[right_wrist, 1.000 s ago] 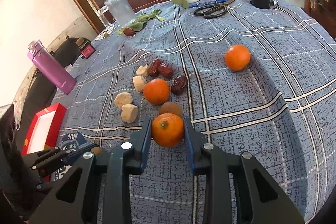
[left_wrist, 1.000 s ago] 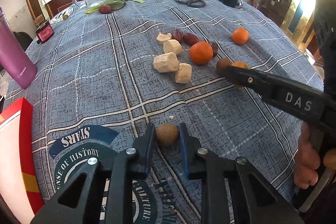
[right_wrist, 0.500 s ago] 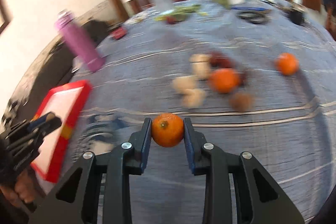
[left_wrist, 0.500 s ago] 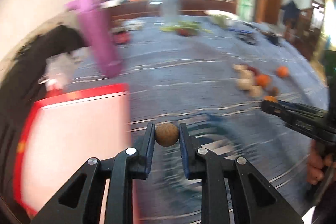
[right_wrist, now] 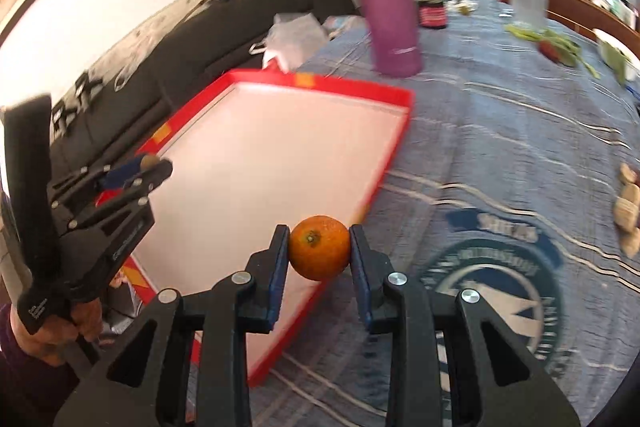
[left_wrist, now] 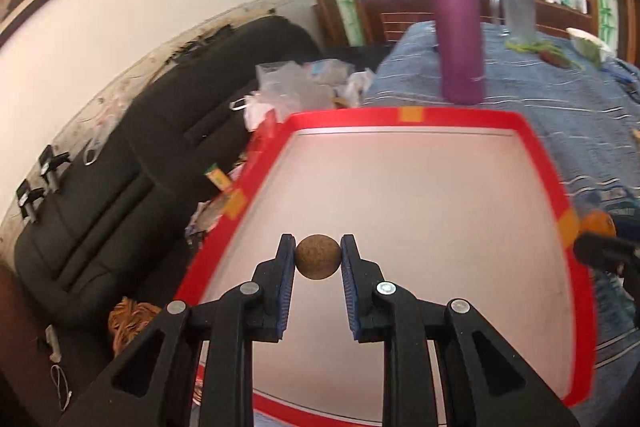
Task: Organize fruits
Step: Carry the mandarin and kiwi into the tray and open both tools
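Left gripper (left_wrist: 318, 257) clamps round brown fruit (left_wrist: 318, 257), right gripper (right_wrist: 319, 253) clamps orange (right_wrist: 319, 247), stem facing camera; both now over red tray (left_wrist: 536, 147), off the cloth.

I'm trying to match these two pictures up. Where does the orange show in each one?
Left wrist view: the orange peeks in at the far right edge, just outside the red tray, mostly hidden behind the other tool.
Right wrist view: it sits low in the centre, pinched between the right gripper fingers over the tray's near edge.
Shared landmark: the purple bottle stands just beyond the tray's far side in both.
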Tool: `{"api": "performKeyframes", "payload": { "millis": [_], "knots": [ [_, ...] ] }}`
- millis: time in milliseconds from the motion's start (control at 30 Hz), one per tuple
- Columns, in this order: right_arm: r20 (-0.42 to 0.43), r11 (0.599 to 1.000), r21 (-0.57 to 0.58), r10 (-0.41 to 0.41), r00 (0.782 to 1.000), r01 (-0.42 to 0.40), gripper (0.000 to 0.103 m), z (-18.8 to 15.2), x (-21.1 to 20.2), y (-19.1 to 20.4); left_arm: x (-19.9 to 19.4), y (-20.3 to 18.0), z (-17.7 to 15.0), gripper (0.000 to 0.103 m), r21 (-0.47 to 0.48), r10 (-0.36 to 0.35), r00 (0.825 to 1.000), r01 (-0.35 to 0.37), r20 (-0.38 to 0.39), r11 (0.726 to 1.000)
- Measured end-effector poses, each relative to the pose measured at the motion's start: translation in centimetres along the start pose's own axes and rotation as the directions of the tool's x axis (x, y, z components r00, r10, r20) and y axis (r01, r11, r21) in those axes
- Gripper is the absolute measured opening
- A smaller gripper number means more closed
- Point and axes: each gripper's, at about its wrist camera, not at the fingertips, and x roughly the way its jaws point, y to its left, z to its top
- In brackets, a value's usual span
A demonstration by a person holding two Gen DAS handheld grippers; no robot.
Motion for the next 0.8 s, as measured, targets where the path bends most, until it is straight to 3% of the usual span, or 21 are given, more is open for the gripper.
{"api": "performKeyframes", "payload": {
  "millis": [67, 467, 633, 800],
  "knots": [
    [0.015, 0.998, -0.047, -0.033, 0.999, 0.034, 0.032, -0.1, 0.1, 1.2, 0.6, 0.6, -0.3, 0.022, -0.009, 0.007, 1.0, -0.008, -0.012, 1.0],
    [-0.055, 0.992, -0.119, -0.052, 0.997, 0.045, 0.032, -0.7, 2.9, 3.3, 2.3, 2.2, -1.3, 0.024, -0.031, 0.033, 0.997, -0.035, -0.064, 0.999],
    [-0.06, 0.971, -0.212, -0.127, 0.99, 0.111, 0.033, -1.2, 3.3, 4.2, 2.2, 2.4, -1.4, 0.052, -0.032, 0.052, 0.997, -0.054, -0.055, 0.998],
    [-0.098, 0.976, -0.176, -0.145, 0.985, 0.126, 0.034, -1.1, 2.7, 2.7, 1.7, 2.0, -1.5, 0.057, -0.027, 0.033, 0.998, -0.035, -0.056, 0.999]
  ]
}}
